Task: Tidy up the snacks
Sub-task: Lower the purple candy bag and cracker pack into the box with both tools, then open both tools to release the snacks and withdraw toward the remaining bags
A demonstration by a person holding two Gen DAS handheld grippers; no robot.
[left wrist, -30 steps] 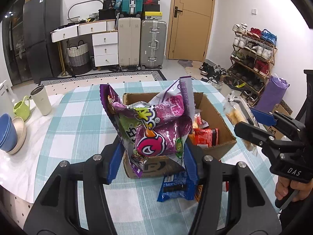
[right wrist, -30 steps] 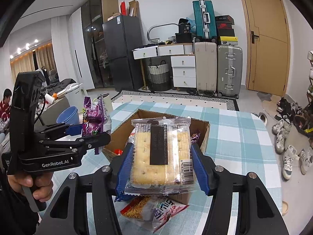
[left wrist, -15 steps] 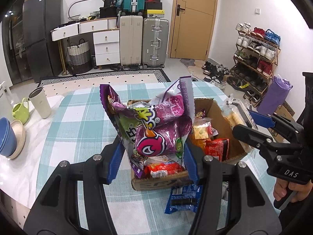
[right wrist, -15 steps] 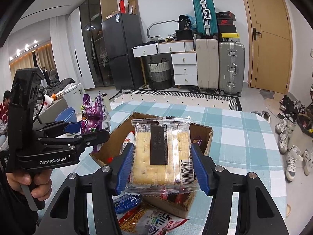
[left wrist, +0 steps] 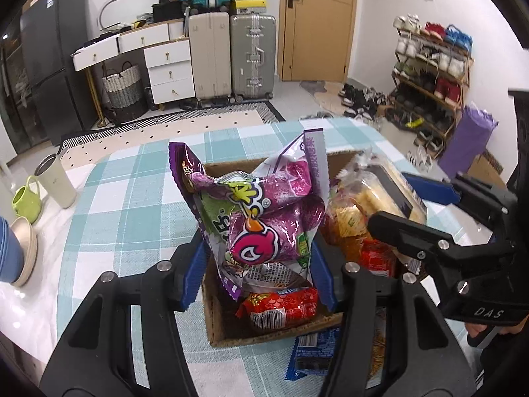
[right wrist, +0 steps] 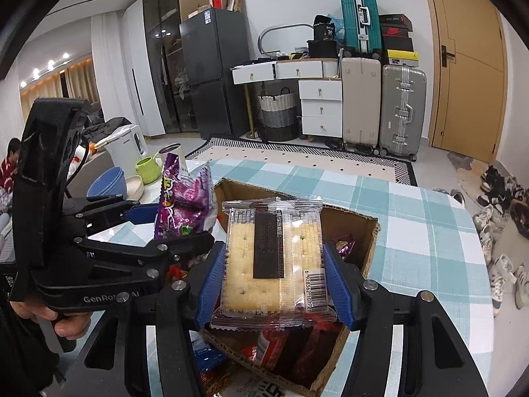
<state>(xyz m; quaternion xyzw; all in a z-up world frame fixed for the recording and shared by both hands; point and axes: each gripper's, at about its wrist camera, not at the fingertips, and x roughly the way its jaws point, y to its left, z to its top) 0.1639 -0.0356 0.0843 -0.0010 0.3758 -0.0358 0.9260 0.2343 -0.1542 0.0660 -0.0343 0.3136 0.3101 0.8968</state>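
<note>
My left gripper (left wrist: 261, 274) is shut on a purple snack bag (left wrist: 261, 218) and holds it over the near part of an open cardboard box (left wrist: 215, 307) on the checked table. A red packet (left wrist: 281, 307) and other snacks lie inside the box. My right gripper (right wrist: 272, 281) is shut on a clear cracker pack (right wrist: 272, 258) and holds it above the same box (right wrist: 360, 258). The right gripper and cracker pack (left wrist: 373, 195) show at the right of the left wrist view. The left gripper and purple bag (right wrist: 183, 205) show at the left of the right wrist view.
A blue packet (left wrist: 310, 354) lies on the table by the box's near edge. A tumbler (left wrist: 56, 182), green mug (left wrist: 26, 198) and stacked bowls (left wrist: 16, 251) stand at the table's left. Suitcases, drawers and a shoe rack line the room behind.
Both grippers have moved forward over the box with their snacks, so the box now sits closer and lower in both views. Both stay shut on their packs.
</note>
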